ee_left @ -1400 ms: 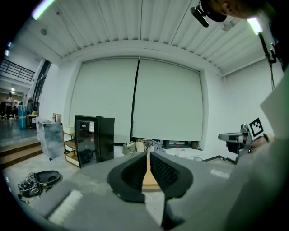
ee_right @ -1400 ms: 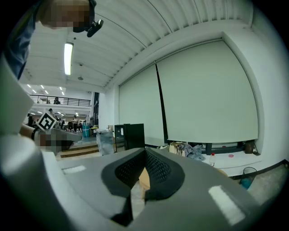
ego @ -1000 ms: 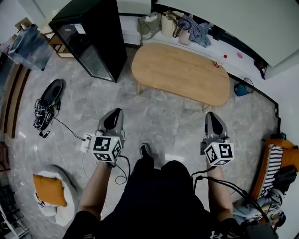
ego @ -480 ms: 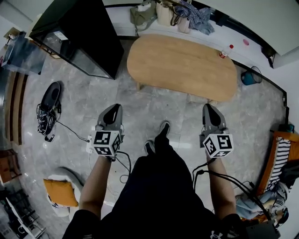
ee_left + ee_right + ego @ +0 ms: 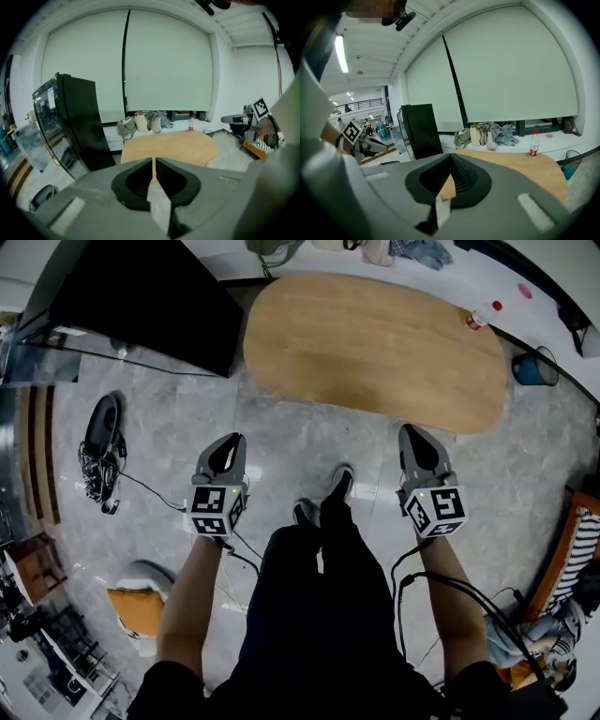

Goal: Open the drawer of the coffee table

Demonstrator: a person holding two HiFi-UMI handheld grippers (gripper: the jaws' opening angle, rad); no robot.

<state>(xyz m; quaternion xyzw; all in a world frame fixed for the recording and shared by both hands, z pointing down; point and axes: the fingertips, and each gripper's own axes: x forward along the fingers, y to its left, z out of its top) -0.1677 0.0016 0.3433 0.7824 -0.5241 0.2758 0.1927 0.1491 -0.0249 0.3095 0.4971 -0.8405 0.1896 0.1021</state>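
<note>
The oval coffee table (image 5: 375, 348) lies straight ahead of us on the floor, long axis left to right, no drawer showing from here, our right claw (image 5: 412, 434) just short of its near edge, nearer than the left claw (image 5: 230, 442), both pressed together, empty.

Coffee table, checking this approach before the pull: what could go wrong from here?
Both the left tool and the right tool are shut, so they may bump a handle rather than take it. No drawer front shows on the coffee table in any view, so the reach may be aimed blind. A cable trails on the floor beside the person's shoes; a step could snag it.
</note>
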